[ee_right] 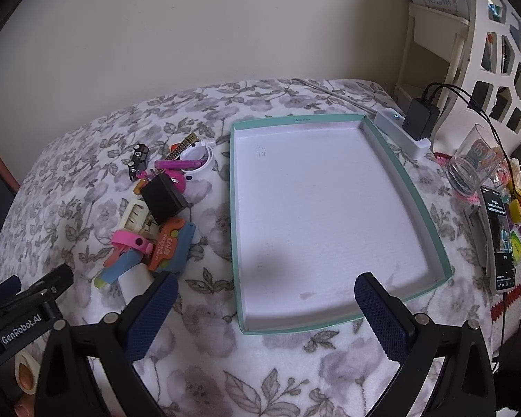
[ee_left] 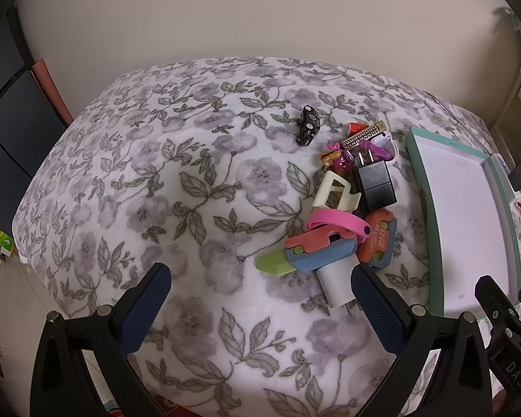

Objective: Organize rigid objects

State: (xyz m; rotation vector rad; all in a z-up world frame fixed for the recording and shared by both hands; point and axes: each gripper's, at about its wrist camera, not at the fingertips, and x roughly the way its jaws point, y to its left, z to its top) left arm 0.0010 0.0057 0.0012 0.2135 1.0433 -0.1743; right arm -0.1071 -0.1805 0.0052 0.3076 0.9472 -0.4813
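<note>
A pile of small rigid objects lies on the floral cloth: a black toy car (ee_left: 308, 124), a black charger cube (ee_left: 375, 182), a cream clip (ee_left: 333, 191), a pink wristband (ee_left: 337, 224), a coral, blue and green toy knife (ee_left: 305, 253), an orange toy (ee_left: 378, 238) and a white adapter (ee_left: 337, 285). A shallow teal box with a white inside (ee_right: 410, 187) stands right of the pile. My left gripper (ee_left: 260, 309) is open, low in front of the pile. My right gripper (ee_right: 265, 312) is open over the box's near edge. The pile (ee_right: 163, 205) shows left in the right wrist view.
A white power strip with a black plug (ee_right: 408, 128), a glass (ee_right: 472, 163), a phone (ee_right: 500, 239) and colourful trinkets lie right of the box. A white lattice shelf (ee_right: 496, 52) stands at the back right. The wall is behind the table.
</note>
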